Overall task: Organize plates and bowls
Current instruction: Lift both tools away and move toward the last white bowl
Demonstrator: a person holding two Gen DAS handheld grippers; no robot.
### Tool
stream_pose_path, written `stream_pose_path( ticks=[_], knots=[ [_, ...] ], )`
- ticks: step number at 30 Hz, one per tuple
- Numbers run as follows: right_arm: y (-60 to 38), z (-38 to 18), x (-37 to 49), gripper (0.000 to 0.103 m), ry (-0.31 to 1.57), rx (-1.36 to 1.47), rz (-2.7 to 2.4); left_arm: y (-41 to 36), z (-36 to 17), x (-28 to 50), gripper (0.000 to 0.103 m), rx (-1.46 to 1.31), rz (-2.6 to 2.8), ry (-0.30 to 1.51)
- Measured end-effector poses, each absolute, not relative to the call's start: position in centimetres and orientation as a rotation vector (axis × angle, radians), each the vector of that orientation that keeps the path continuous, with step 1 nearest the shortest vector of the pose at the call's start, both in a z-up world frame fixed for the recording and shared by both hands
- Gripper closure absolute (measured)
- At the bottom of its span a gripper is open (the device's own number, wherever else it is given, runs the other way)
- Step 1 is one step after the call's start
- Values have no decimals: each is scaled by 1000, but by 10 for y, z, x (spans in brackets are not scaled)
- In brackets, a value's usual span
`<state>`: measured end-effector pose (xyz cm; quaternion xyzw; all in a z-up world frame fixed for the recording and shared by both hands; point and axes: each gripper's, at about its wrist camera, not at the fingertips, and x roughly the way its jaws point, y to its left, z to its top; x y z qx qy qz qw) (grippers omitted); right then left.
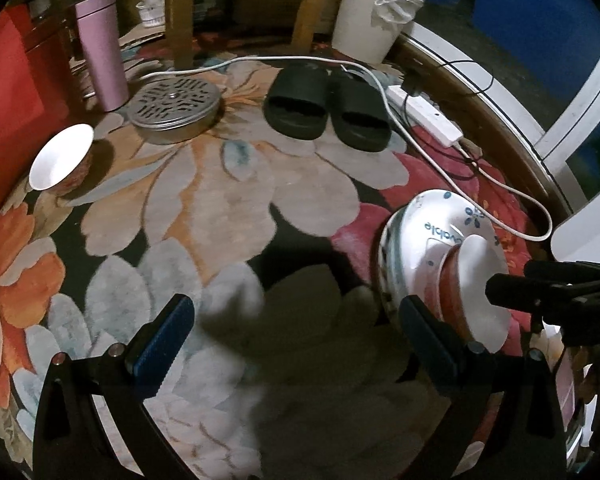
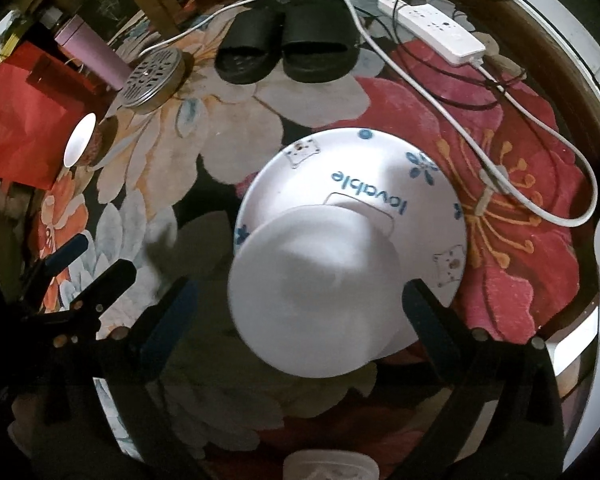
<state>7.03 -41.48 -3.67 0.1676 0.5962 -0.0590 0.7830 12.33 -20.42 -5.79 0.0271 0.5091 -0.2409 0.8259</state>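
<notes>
Small bowl (image 2: 312, 292) sits nested on "lovable" plate (image 2: 352, 168), on rug (image 2: 520, 200), right of centre. Right gripper (image 2: 296, 300) spread wide around bowl, pads clear of it. Left gripper (image 1: 296, 340) spread, empty, over bare rug. Second bowl (image 1: 60, 156) well apart, far left. Count: two bowls, one plate on top of stack; more beneath unclear. Judged ceramic: stiff, glazed-slippery, breakable. Best hold: pinch across rim.

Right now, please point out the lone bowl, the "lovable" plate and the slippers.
lone bowl (image 1: 60, 158), left wrist view, white inside.
"lovable" plate (image 2: 380, 160), right wrist view, bare rim area.
slippers (image 1: 300, 100), left wrist view, left slipper's strap.
</notes>
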Motion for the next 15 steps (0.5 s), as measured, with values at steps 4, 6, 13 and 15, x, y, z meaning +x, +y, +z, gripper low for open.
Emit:
stream_pose_path(
  ticks=[4, 6, 13, 15],
  knots=[
    [-404, -37, 74, 0, 1289, 352, -114, -193, -58, 124, 0, 50, -496, 1082],
    [-399, -38, 76, 0, 1293, 345, -106, -186, -59, 125, 0, 46, -486, 1084],
    [-383, -39, 80, 0, 1296, 329, -89, -164, -62, 130, 0, 19, -447, 1094],
    [-378, -40, 81, 0, 1301, 326, -83, -159, -63, 131, 0, 13, -436, 1095]
  ],
)
